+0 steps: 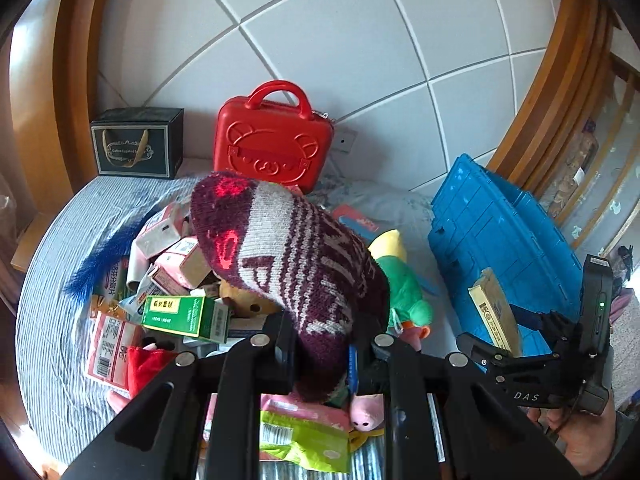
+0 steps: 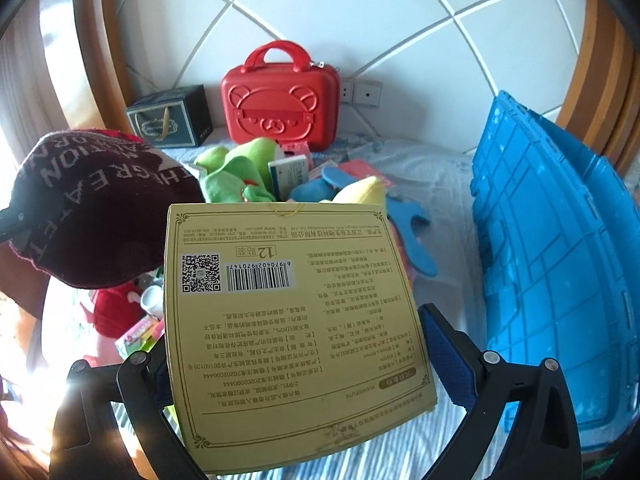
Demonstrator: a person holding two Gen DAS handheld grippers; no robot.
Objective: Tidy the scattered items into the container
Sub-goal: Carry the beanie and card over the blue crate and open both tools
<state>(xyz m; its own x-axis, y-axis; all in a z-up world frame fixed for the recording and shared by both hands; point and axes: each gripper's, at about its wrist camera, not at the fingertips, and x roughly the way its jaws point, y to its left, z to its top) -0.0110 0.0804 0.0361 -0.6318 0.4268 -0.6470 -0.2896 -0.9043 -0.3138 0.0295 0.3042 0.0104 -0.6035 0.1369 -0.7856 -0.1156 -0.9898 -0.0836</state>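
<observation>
hat (image 1: 288, 256): maroon and grey knit, lettered, pinched at its edge, hanging above the pile | box (image 2: 288, 320): flat yellow carton, printed back with barcode facing up, held tilted, off the bed | crate (image 2: 560, 260): blue plastic, at the right on the bed | pile (image 1: 176, 280): cartons, plush toys, packets heaped on striped bedding

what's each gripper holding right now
left gripper: shut on the knit hat
right gripper: shut on the flat yellow box

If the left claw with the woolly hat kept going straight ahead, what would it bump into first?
Probably the pile of small boxes on the bed, just beyond the knitted hat that the left claw holds; the depth is hard to judge.
</observation>
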